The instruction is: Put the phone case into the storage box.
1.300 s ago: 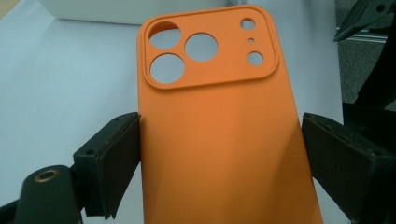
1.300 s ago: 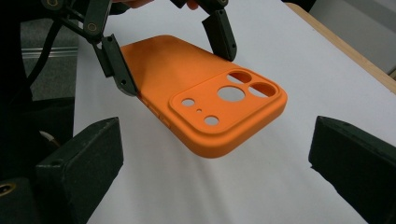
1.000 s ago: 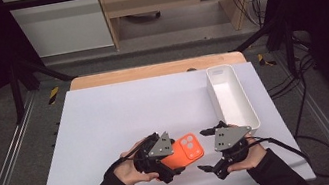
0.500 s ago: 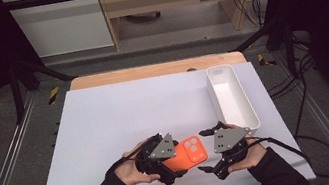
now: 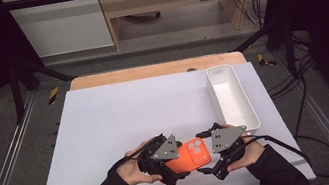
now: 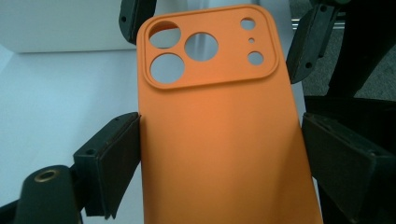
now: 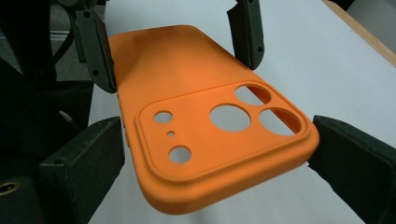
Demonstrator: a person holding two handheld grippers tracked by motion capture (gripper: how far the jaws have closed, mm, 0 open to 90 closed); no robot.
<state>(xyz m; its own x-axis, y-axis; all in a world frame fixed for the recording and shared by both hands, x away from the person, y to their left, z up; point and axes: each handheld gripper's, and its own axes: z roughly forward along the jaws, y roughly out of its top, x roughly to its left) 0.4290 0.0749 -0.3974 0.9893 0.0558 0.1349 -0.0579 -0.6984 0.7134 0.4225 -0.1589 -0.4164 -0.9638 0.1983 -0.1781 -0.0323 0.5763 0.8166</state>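
Left gripper (image 5: 178, 163) is clamping the orange phone case (image 5: 190, 155) near the table's (image 5: 106, 122) front edge while the right gripper (image 5: 210, 163) is closing in, seemingly not gripping yet, the white bin (image 5: 249, 113) waiting unfilled.

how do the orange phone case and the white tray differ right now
The orange phone case sits between the left gripper and right gripper near the table's front edge; the white tray stands free on the table, farther back at the right. The phone case is flat and thin with round camera holes; the white tray is a deep, walled trough. The white tray is also longer. Both are rounded rectangles.
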